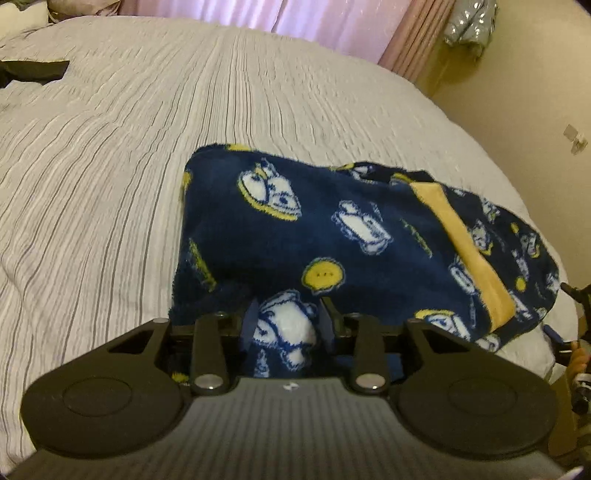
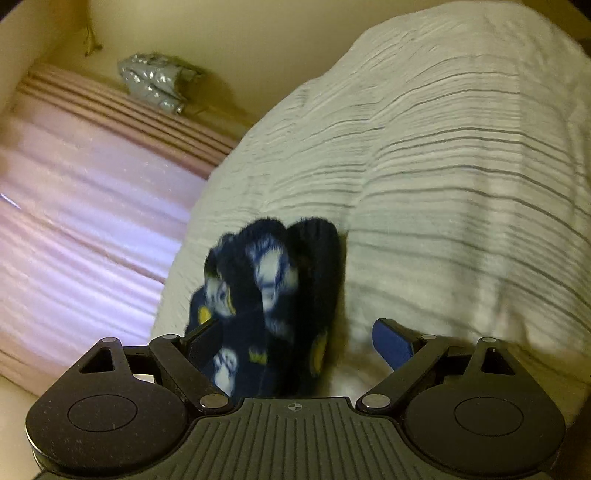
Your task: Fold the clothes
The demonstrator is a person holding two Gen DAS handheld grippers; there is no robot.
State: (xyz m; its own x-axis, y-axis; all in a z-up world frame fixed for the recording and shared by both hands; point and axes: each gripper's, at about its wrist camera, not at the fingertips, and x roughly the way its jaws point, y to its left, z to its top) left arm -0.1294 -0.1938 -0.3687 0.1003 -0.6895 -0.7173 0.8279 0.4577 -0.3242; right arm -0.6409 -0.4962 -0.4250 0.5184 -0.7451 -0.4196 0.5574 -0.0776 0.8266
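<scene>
A navy fleece garment (image 1: pixel 332 236) with white and yellow cartoon prints and a yellow band lies on the bed, folded over. My left gripper (image 1: pixel 290 317) is shut on the garment's near edge, with fabric bunched between the two fingers. In the right wrist view a bunched fold of the same garment (image 2: pixel 273 295) rises between the fingers of my right gripper (image 2: pixel 295 339). That gripper is open: the blue right pad (image 2: pixel 391 343) stands clear of the cloth and the left finger touches it.
The bed has a white bedspread with thin grey stripes (image 1: pixel 129 147). A dark piece of cloth (image 1: pixel 33 70) lies at its far left. Pink curtains (image 1: pixel 332 26) and a cream wall (image 1: pixel 524 122) stand beyond the bed's edge.
</scene>
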